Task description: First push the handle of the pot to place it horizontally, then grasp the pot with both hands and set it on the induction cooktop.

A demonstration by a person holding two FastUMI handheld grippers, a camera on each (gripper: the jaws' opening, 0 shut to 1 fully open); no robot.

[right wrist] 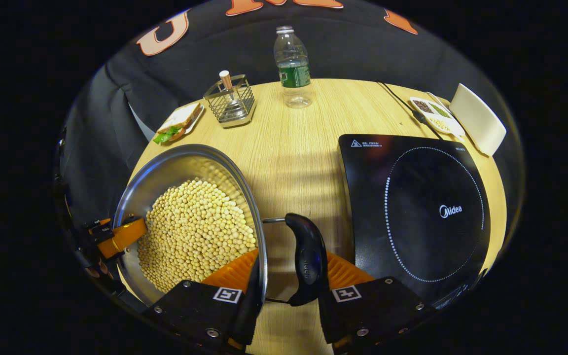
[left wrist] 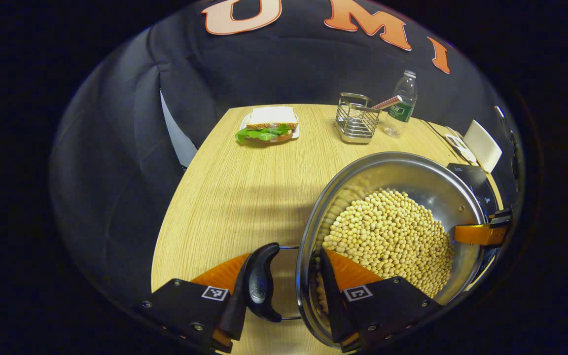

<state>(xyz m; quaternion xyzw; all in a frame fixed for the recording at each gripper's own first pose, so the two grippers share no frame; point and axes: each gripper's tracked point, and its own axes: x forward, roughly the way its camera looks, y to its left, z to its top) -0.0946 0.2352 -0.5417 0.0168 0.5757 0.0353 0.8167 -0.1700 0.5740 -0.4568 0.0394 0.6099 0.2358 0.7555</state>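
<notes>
Each tool, left and right, holds 1 of the 2 side handles of the bean-filled pot, just left of the induction cooktop on the surface.

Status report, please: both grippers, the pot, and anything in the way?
Left gripper, right gripper: each astride pot rim and handle. Pot of beans beside cooktop, not yet on it. Cooktop surface bare.
</notes>
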